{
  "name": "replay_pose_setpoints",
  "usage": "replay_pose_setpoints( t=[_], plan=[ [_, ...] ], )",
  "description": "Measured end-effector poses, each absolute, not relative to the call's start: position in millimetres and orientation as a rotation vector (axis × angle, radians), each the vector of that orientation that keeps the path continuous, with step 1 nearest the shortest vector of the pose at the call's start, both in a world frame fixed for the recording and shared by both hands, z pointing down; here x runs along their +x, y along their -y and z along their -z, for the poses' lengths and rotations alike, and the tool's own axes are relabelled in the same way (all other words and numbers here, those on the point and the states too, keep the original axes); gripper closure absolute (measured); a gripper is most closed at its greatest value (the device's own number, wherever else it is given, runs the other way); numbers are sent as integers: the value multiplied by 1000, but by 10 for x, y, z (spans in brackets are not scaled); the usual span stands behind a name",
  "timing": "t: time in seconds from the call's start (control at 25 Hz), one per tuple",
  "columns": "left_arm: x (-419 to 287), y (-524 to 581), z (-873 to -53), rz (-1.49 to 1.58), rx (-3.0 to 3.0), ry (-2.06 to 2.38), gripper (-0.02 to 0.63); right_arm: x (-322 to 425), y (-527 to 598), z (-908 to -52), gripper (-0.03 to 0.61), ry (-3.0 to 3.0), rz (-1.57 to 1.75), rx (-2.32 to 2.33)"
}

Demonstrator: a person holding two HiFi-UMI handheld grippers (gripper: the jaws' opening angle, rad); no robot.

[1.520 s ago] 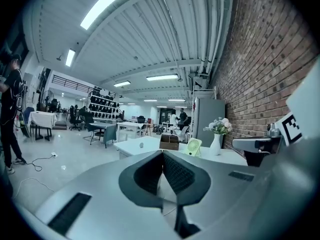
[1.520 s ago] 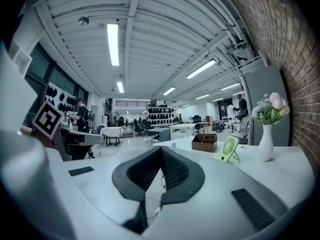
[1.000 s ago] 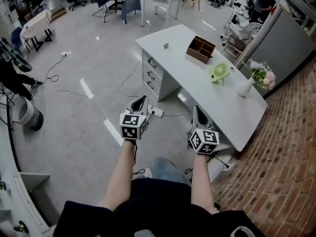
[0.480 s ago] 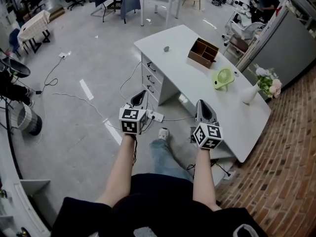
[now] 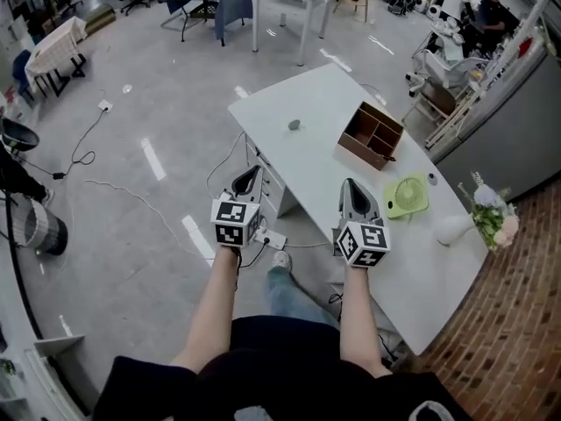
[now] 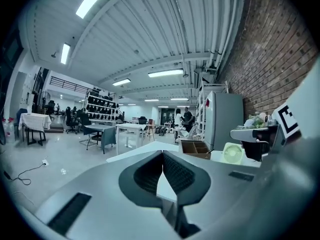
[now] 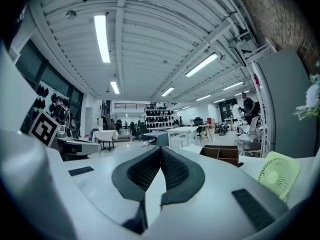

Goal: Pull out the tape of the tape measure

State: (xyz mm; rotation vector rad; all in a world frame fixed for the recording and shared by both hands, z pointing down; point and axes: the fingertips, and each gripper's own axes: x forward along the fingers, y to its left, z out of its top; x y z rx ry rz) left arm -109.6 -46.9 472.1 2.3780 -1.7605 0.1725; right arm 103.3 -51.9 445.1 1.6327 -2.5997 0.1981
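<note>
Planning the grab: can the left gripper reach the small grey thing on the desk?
Probably not yet: the left gripper, shut, hangs short of the desk; the small grey thing lies farther in, unobstructed.

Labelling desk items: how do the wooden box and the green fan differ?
The wooden box is brown and rectangular; the green fan is pale green and round. The box is open-topped with compartments; the fan has a slatted grille. Both sit on the white desk, apart from each other.

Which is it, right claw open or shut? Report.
Shut. The right claw shows its jaws meeting at the tips in the right gripper view, nothing between them.
</note>
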Motion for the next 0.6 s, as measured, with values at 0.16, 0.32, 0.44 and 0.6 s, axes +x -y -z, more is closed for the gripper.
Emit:
replay_pose_setpoints(
  t=[0.16, 0.32, 0.44, 0.6],
  plan=[
    [-1104, 1225, -4820, -192, 2345, 1751, 591, 945, 1315, -4560, 575, 2588, -247, 1581],
    [-1035, 1848, -4960, -216, 2346, 1739, 591, 923, 1960, -4720, 575, 2583, -296, 1544],
    [-1015, 2224, -5040, -224, 2343, 1728, 589, 865, 2301, -4797, 575, 2592, -321, 1504],
    [-990, 2494, -5123, -262, 2322, 1724, 589, 855, 2567, -4873, 575, 2597, -365, 1483]
  ],
)
